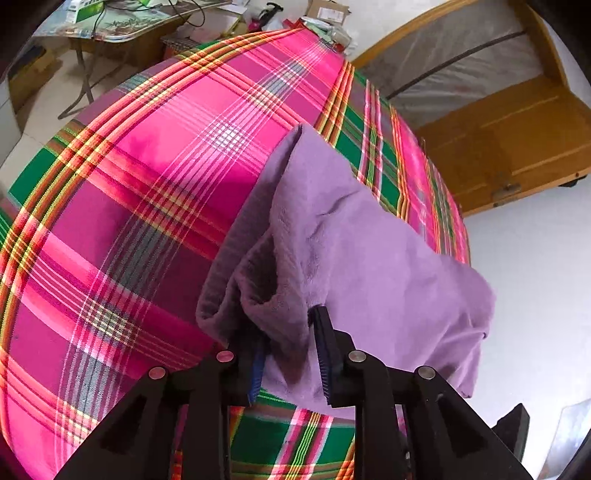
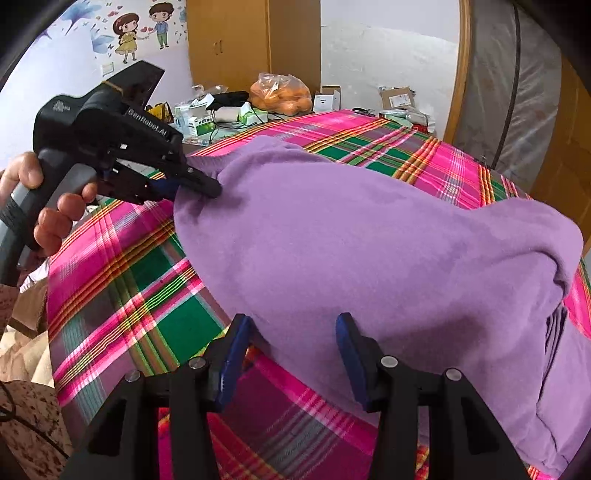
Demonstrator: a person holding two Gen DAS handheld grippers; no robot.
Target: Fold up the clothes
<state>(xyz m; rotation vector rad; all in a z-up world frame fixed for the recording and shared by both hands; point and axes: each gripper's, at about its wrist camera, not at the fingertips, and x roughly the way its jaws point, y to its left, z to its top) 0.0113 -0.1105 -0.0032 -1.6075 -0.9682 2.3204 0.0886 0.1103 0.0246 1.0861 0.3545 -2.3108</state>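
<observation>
A purple fleece garment lies bunched on a bed with a pink and green plaid sheet. In the left wrist view my left gripper is shut on a gathered fold of the garment's edge, and cloth fills the gap between its pads. The right wrist view shows the same garment spread over the sheet, with the left gripper pinching its far left edge, held by a person's hand. My right gripper stands open over the near edge, its fingers astride flat cloth.
A wooden bed frame with a wrapped mattress leans at the right. A cluttered folding table stands beyond the bed. Boxes and a bag of oranges sit at the bed's far end before a wooden wardrobe.
</observation>
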